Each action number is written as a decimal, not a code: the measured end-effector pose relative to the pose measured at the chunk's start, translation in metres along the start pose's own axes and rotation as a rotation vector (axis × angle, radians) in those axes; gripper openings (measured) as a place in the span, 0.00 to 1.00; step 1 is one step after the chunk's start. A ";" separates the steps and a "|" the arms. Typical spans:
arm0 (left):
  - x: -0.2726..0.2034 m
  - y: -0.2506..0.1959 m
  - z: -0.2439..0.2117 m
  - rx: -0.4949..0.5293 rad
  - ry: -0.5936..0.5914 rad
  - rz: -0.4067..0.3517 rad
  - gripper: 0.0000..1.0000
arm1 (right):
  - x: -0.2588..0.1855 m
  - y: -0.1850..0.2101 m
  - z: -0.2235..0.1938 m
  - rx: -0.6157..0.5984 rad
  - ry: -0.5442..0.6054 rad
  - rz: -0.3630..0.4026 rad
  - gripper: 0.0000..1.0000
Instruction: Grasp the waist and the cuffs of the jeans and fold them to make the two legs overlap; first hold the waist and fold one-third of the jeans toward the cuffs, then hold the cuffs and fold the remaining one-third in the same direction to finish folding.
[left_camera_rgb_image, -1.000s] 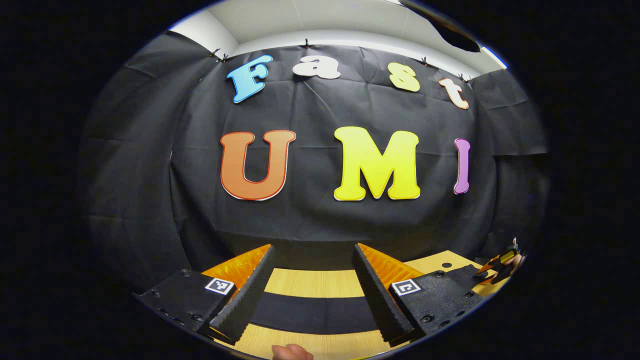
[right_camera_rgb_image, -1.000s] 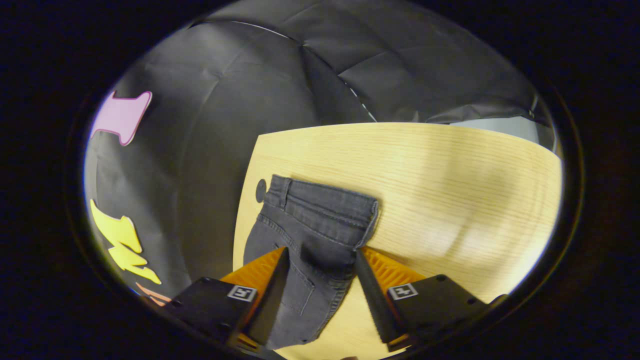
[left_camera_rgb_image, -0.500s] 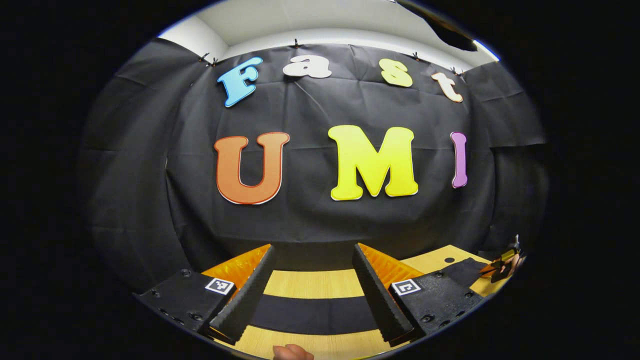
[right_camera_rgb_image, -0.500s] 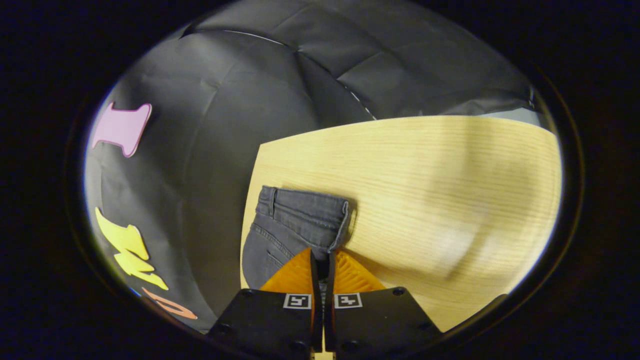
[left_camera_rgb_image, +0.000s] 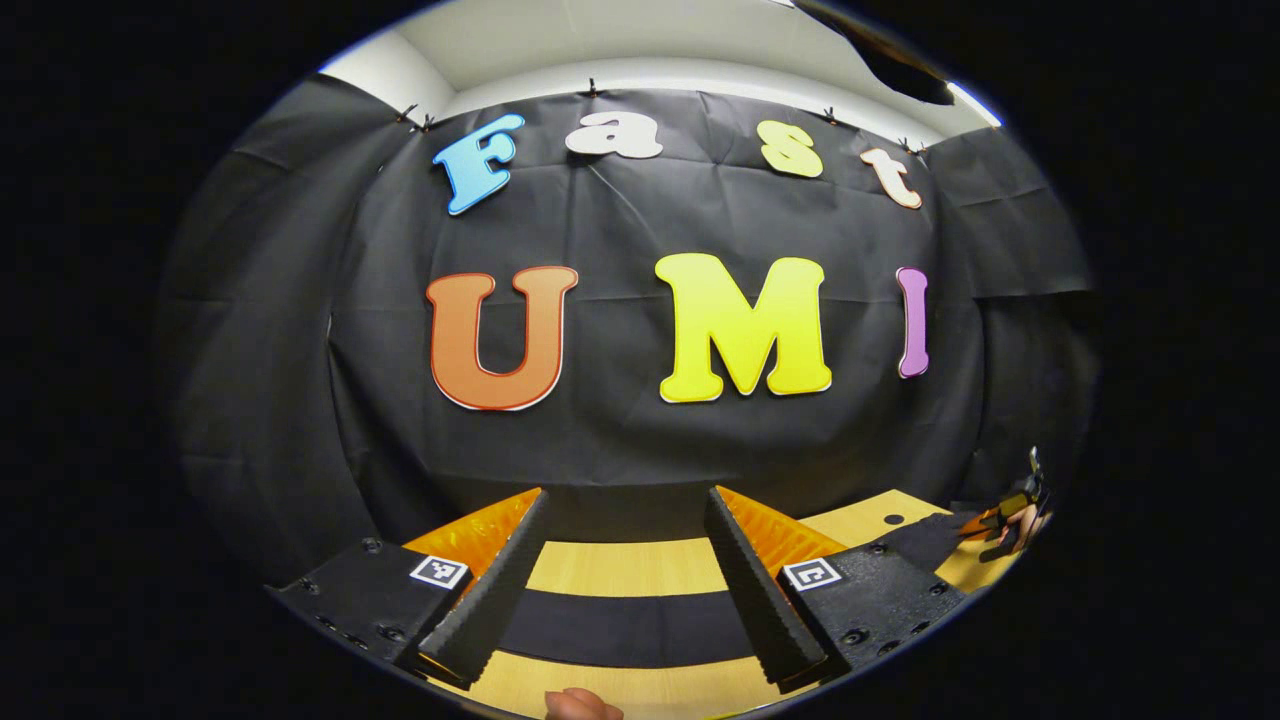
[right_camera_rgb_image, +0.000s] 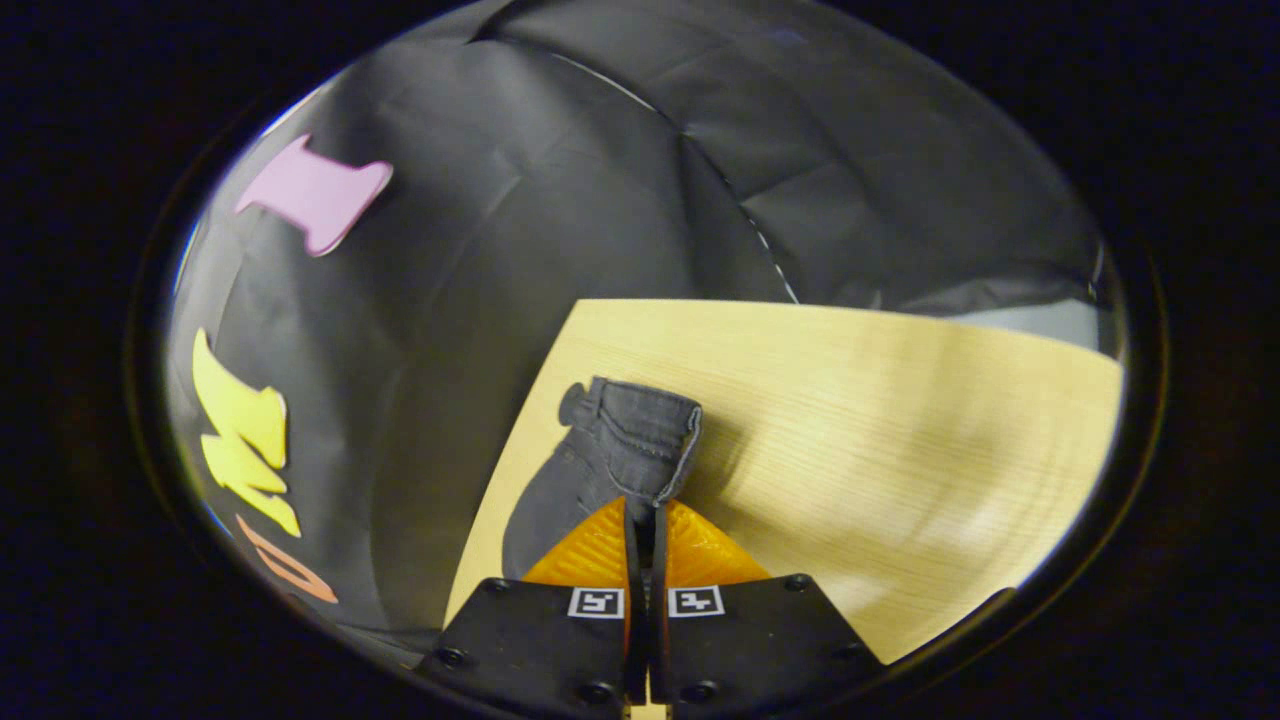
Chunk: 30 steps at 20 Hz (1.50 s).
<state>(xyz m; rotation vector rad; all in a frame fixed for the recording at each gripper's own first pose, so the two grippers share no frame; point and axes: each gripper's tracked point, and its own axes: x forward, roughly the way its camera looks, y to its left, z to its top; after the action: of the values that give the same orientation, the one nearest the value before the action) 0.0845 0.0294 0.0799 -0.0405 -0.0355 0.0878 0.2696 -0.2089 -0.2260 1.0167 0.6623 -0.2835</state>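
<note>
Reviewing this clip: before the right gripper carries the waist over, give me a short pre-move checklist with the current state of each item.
1. Right gripper closed on the jeans at the waist: ok, fingers together with denim pinched at the waistband edge.
2. Waist lifting off the table: ok, fabric bunches upward at the grip.
3. Left gripper holding the cuffs: not ok, jaws open, only a dark band of cloth lying flat between the fingers.
4. Both legs caught in the pinch: cannot tell.
5. Path over the table free: ok, bare wood beside the jeans.

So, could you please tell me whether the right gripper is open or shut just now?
Shut on the jeans: the right gripper has its fingers pressed together, pinching the waist edge above the table.
</note>
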 end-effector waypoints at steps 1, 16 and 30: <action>-0.002 0.002 0.000 -0.002 -0.001 -0.002 0.98 | -0.006 0.013 0.001 -0.046 -0.021 0.006 0.02; -0.047 0.061 -0.012 -0.059 0.002 0.049 0.98 | -0.106 0.198 -0.084 -0.697 -0.257 0.217 0.01; -0.104 0.120 -0.029 -0.111 0.029 0.164 0.98 | -0.109 0.258 -0.233 -0.896 -0.171 0.377 0.00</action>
<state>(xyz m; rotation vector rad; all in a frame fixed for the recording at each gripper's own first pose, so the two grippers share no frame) -0.0286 0.1390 0.0424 -0.1555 -0.0075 0.2488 0.2290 0.1139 -0.0618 0.2330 0.3588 0.2512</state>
